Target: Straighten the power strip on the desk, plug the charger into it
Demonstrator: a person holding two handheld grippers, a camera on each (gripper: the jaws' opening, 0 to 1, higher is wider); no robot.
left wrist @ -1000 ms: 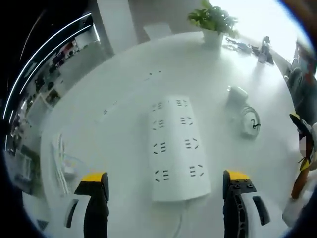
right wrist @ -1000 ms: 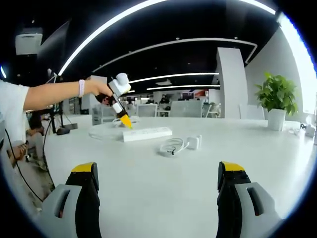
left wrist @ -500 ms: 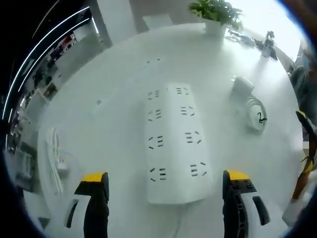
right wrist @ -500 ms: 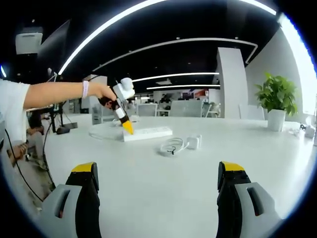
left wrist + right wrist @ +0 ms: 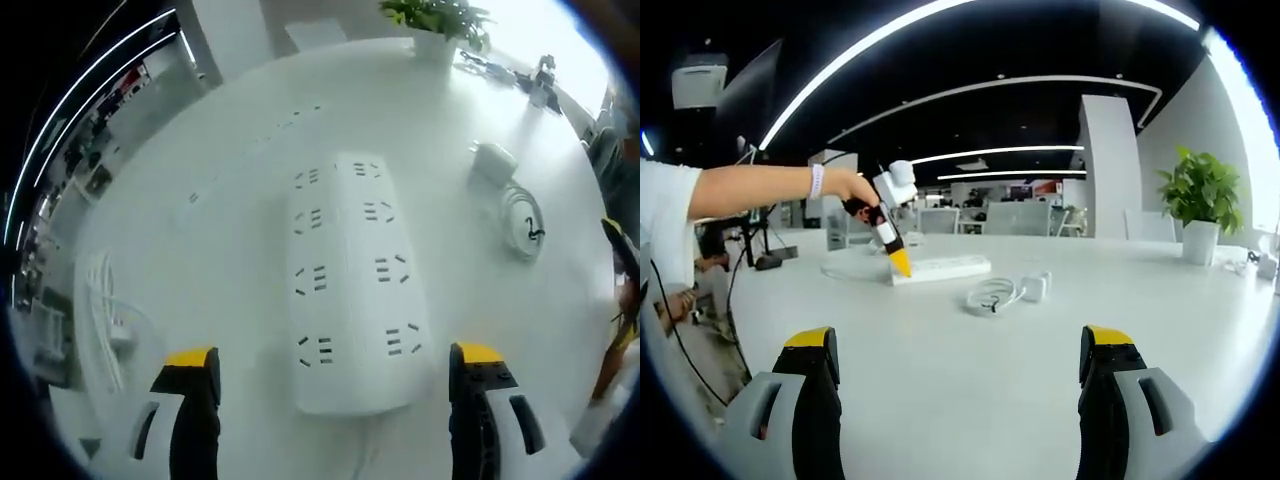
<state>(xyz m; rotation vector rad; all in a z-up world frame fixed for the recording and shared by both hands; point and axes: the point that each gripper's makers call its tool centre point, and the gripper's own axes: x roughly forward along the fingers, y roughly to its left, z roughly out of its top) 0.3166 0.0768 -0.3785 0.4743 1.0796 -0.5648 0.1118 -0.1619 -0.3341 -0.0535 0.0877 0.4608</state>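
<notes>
Strip (image 5: pixel 355 285) lay flat on the white desk (image 5: pixel 220 150), sockets up in two columns, running from 6 toward 12 o'clock in the left gripper view, its near end between the two yellow-tipped jaws. Left gripper (image 5: pixel 335 372) hovered over that near end, jaws spread wide, grasping nothing, not touching the strip as far as could be seen. Strip's cord left at 6 o'clock between the jaws. Charger (image 5: pixel 495 160) sat at 2 o'clock from the strip, well apart, with its coiled cable (image 5: pixel 522 222) just beside it toward 4 o'clock. A potted plant (image 5: pixel 437 22) stood at 12 o'clock near the desk's far edge. More white cable (image 5: pixel 105 320) lay at 9 o'clock.

Right gripper view: right gripper (image 5: pixel 958 372) low over bare desk (image 5: pixel 970 390), jaws wide apart, empty. Strip (image 5: pixel 938 268) seen far off at 11 o'clock, long side facing the camera. Left gripper (image 5: pixel 898 262) came in from the left, held in a hand (image 5: pixel 852 185), yellow tip pointed down at the strip's left end; contact could not be told. Charger (image 5: pixel 1037 286) and cable (image 5: pixel 990 294) lay near the strip, toward 1 o'clock from view centre. Plant (image 5: pixel 1198 205) at 3 o'clock.
</notes>
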